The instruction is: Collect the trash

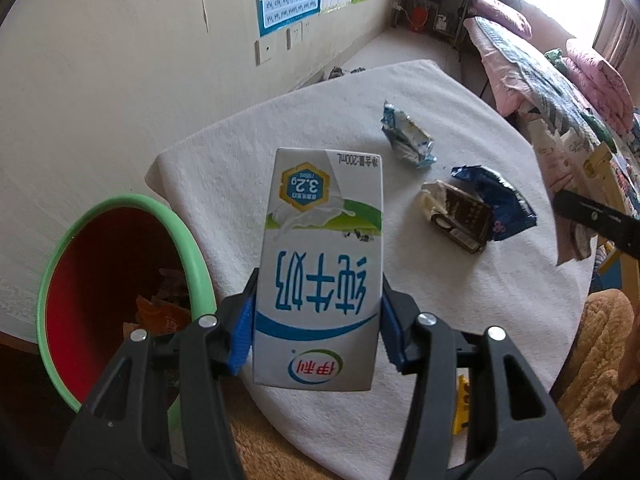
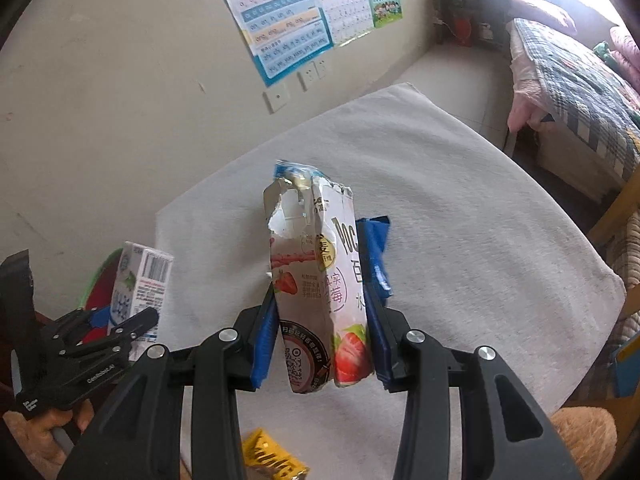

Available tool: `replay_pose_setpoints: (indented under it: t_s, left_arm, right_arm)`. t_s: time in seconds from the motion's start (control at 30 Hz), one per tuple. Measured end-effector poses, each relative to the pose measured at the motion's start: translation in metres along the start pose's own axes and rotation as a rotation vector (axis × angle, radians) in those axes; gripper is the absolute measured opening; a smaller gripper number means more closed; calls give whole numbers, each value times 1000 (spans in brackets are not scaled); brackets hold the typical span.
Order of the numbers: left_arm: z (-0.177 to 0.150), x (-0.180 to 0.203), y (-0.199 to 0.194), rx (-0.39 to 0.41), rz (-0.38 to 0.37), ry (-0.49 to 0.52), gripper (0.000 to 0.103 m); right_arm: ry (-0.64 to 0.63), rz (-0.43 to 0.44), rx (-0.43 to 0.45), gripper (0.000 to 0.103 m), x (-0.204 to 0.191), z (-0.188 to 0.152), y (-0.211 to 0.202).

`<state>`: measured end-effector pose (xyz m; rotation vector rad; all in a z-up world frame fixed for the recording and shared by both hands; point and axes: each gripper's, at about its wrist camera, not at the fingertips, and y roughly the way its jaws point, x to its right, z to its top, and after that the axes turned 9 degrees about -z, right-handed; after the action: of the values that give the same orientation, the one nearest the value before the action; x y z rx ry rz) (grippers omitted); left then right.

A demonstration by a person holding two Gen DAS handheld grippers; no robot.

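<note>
left tool (image 1: pixel 318 320) clamps milk carton (image 1: pixel 320 268) mid-body: light, stiff | right tool (image 2: pixel 322 320) grips torn strawberry box (image 2: pixel 320 280): crushable | bin (image 1: pixel 120 280) at 9 o'clock

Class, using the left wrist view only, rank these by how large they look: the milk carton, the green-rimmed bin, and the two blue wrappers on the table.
1. green-rimmed bin, though partly cut off.
2. milk carton, enlarged by sitting close to the camera in the left gripper.
3. dark blue wrapper and light blue wrapper: too alike to rank.

The milk carton (image 1: pixel 320 276) reads "纯牛奶", "伊利", "3.2g" and "200mL", upside down; the strawberry box (image 2: pixel 320 292) shows "草莓".
</note>
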<state>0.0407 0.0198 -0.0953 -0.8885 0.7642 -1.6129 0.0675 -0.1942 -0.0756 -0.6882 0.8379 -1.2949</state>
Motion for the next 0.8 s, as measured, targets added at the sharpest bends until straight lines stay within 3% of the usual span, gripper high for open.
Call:
replay_pose_setpoints:
  t_s: [0.4,0.8]
  left_arm:
    - [-4,0,-29,70,15,-12,51]
    - [-11,-19,-38,88,37,-62,51]
  right_arm:
    - [-30,33,38,39,-20,-10,-23]
    - [-116,64,48,39,-57,-15,-30]
